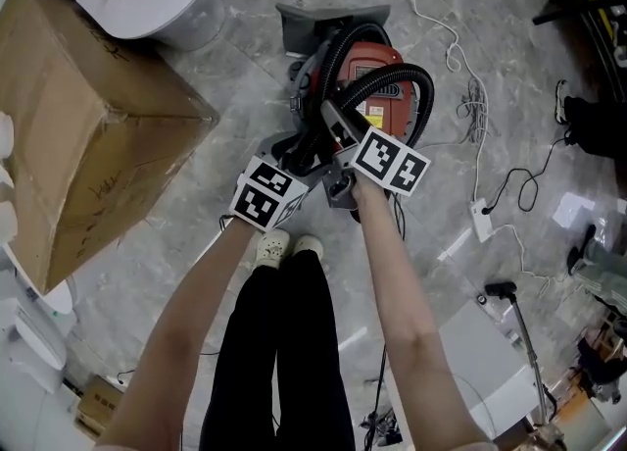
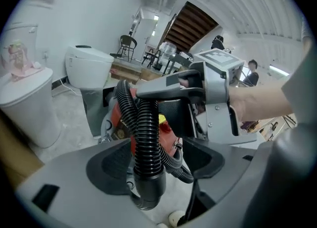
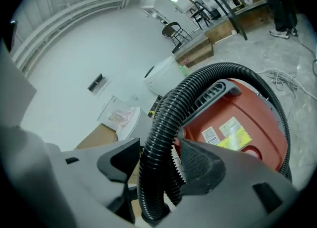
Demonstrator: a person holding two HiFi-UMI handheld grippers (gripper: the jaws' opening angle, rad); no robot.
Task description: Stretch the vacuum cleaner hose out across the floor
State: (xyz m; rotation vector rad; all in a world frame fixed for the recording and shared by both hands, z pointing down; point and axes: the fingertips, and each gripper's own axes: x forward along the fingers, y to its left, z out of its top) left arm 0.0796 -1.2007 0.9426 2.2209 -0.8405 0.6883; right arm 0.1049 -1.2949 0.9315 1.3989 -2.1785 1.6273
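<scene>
Jaws of the left hand-held gripper [image 2: 153, 160] are being held apart. The black ribbed hose [image 2: 147, 133] is standing between the pads near its smooth cuff, and no pad is seen pressing on it. The right hand-held gripper [image 3: 158, 160] is likewise being held wide open around another run of the same hose, with nothing clamped. Judgement: the grasp is being set up; the stretch is not yet begun.

For a sound grip, each pair of pads is best closed squarely across the ribs rather than over the slippery cuff, so that the hose is not being squeezed out sideways. The two grippers are sitting close together. One is probably better used as an anchor near the machine while the other is being drawn away.

Hose is being carried in loops over the red vacuum cleaner [image 1: 375, 55], arching above its handle and doubling back at the near side. The loop is likely needing to be lifted clear of the handle before any pull; otherwise the body may be dragged or tipped.

Farther out, a cardboard box [image 1: 88, 116] is standing on the grey floor [image 1: 245, 57] at the left, and a white cable [image 1: 456, 52] is trailing at the right. The pull is best directed over bare floor, clear of both.
</scene>
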